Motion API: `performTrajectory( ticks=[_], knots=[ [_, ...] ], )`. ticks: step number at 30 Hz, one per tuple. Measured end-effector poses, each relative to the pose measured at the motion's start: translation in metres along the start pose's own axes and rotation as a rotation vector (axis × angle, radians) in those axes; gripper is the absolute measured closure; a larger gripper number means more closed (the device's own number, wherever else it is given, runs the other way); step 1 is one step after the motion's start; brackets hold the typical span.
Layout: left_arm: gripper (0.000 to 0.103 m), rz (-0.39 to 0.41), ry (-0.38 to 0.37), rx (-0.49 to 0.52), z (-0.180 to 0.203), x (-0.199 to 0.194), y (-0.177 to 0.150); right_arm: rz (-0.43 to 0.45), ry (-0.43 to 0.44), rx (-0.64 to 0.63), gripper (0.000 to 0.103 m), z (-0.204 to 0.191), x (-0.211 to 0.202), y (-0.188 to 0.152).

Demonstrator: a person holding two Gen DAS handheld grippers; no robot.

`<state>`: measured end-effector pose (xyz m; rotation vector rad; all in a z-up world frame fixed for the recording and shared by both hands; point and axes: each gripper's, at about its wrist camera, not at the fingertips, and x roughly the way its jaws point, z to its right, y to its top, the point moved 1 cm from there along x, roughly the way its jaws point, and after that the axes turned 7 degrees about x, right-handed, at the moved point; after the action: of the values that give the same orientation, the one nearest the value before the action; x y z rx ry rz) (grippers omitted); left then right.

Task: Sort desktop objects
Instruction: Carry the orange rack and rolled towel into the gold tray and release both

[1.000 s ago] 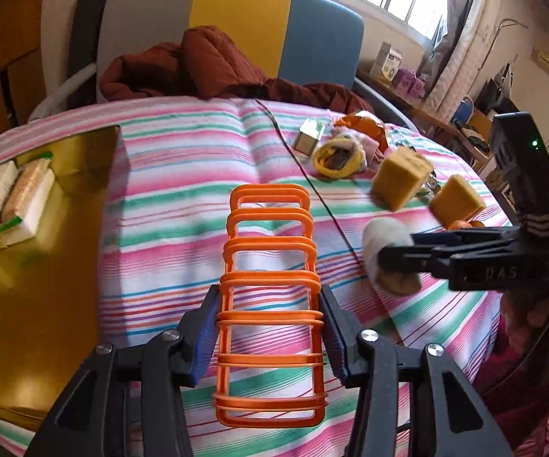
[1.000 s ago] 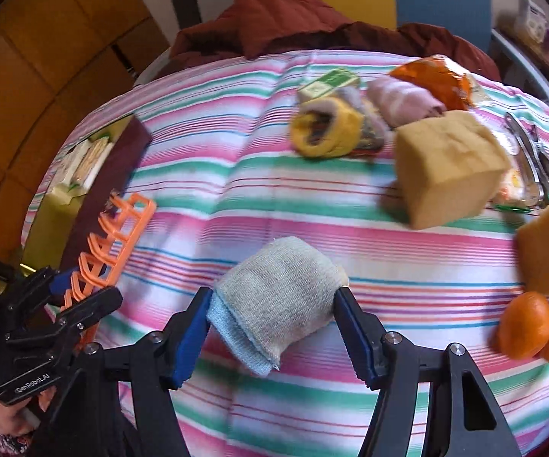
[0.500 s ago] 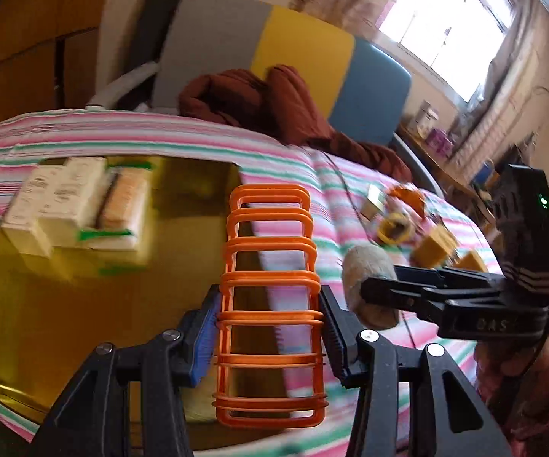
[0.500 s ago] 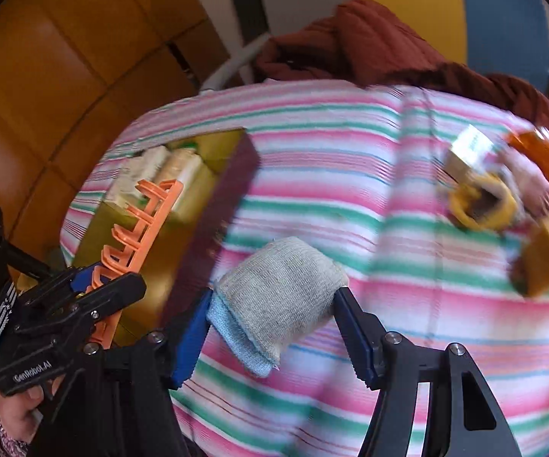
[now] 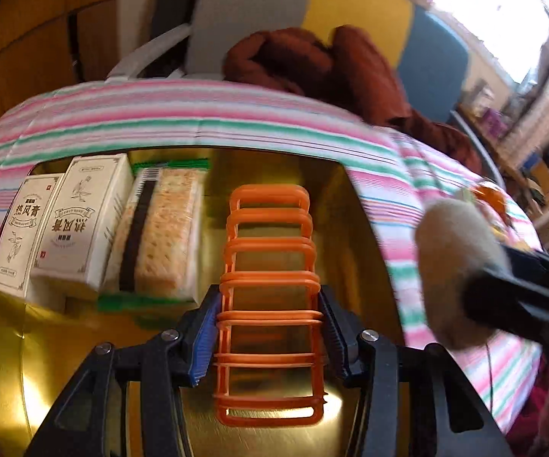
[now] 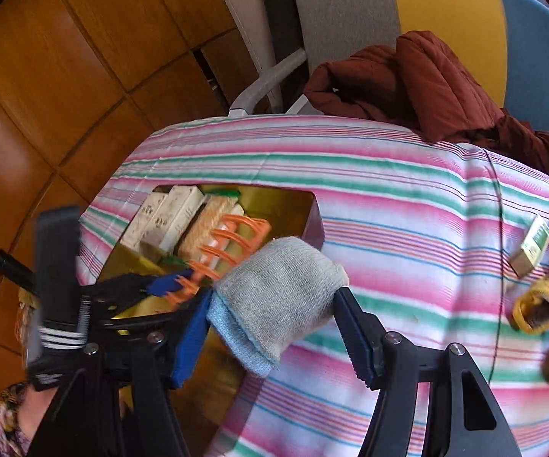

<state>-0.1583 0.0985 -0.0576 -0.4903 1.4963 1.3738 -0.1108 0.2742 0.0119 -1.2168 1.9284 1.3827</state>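
- Orange rack point(image 5: 268, 293), a plastic piece with a row of looped slots, sits between the fingers of the left hand-held gripper point(image 5: 268, 337) over the gold tray point(image 5: 84, 373); the jaws are opening around it, and whether the blue pads still press its sides cannot be told
- The rack stands lengthwise along the gripper's line, its far end pointing toward the tray's back wall
- In the right wrist view the same rack point(image 6: 225, 255) shows at the tray's right side, with the left hand-held gripper point(image 6: 168, 285) low on the left
- Rolled grey sock point(image 6: 278, 297), with a light blue cuff at its lower left end, is clamped between the two pads of the right hand-held gripper point(image 6: 274, 327), jaws at a middling width; it is up off the striped cloth, near the tray's right wall
- In the left wrist view the sock point(image 5: 461, 274) appears as a pale fuzzy roll on the right, at the tip of the right hand-held gripper point(image 5: 476, 297)
- Two white boxes point(image 5: 61, 224) with printed characters lie side by side in the far left part of the tray, and a packet of crackers point(image 5: 164, 236) lies just beside them on the right
- The bench point(image 6: 407, 205) is covered by a cloth striped in pink, green and white
- Near the right edge of the right wrist view lie a small green and white box point(image 6: 533, 245) and a yellow rolled item point(image 6: 539, 306)
- Behind the bench a dark red garment point(image 6: 419, 87) is heaped on a chair of grey, yellow and blue panels point(image 6: 446, 11)
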Motion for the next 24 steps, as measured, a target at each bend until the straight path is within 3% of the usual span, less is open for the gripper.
performTrajectory(
  ticks=[1, 5, 14, 17, 21, 24],
  knots=[
    [0.042, 0.000, -0.001, -0.018, -0.003, 0.003, 0.002, -0.001, 0.003, 0.000, 0.038, 0.000, 0.001, 0.003],
    [0.038, -0.008, -0.047, -0.064, -0.008, 0.001, -0.005, -0.005, 0.001, -0.003, 0.038, -0.001, 0.008, 0.009],
    [0.038, -0.005, 0.025, -0.080, -0.016, -0.031, -0.044, -0.038, 0.023, -0.048, 0.038, -0.024, 0.036, 0.023],
    [0.038, -0.023, 0.017, -0.086, -0.022, -0.030, -0.050, -0.044, 0.007, -0.073, 0.038, -0.041, 0.054, 0.032],
    [0.038, -0.032, 0.025, -0.088, -0.027, -0.030, -0.052, -0.018, -0.078, -0.082, 0.032, -0.048, 0.072, 0.043],
    [0.038, -0.016, 0.032, -0.085, -0.029, -0.029, -0.046, 0.020, -0.043, -0.039, 0.029, -0.045, 0.058, 0.044]
  ],
)
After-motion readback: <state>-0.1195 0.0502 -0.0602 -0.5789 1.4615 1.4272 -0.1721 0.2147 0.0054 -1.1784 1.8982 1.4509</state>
